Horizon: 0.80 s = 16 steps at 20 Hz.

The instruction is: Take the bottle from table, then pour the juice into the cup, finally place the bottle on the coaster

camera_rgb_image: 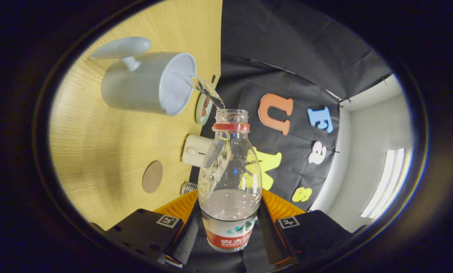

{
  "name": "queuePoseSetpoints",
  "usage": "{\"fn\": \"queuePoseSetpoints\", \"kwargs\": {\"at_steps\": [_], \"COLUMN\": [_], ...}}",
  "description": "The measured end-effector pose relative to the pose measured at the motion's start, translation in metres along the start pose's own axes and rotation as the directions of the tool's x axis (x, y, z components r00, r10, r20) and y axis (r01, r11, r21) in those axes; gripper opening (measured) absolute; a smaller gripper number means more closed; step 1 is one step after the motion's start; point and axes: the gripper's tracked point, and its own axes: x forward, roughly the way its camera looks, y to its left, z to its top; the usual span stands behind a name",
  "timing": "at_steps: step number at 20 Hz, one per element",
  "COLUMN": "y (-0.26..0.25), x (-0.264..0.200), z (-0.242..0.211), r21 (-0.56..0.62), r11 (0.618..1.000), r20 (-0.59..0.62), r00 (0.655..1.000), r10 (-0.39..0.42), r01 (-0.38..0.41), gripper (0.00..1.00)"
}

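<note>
We see the gripper [229,227] with its two fingers closed on the lower part of the bottle [230,178] — one pad against each side. The bottle is tipped toward the cup [150,83], a clear stream running from its mouth into it. The coaster [152,176] lies on the table [108,140] — well apart from the cup.

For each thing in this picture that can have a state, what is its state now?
Gripper: shut on the bottle, both fingers pressing its labelled lower part.
Bottle: uncapped, tilted toward the cup, still holding some liquid.
Liquid stream: running from the bottle's mouth into the cup.
Cup: standing on the table, open, receiving liquid.
Coaster: lying flat on the table, nothing on it.
</note>
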Motion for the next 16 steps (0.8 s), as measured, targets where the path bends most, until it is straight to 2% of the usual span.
{"fn": "queuePoseSetpoints", "kwargs": {"at_steps": [16], "y": [-0.0077], "x": [-0.0008], "z": [-0.0076], "r21": [-0.052], "r11": [0.998], "r20": [-0.002], "r00": [1.0], "r10": [-0.031], "r01": [0.031], "gripper": [0.79]}}
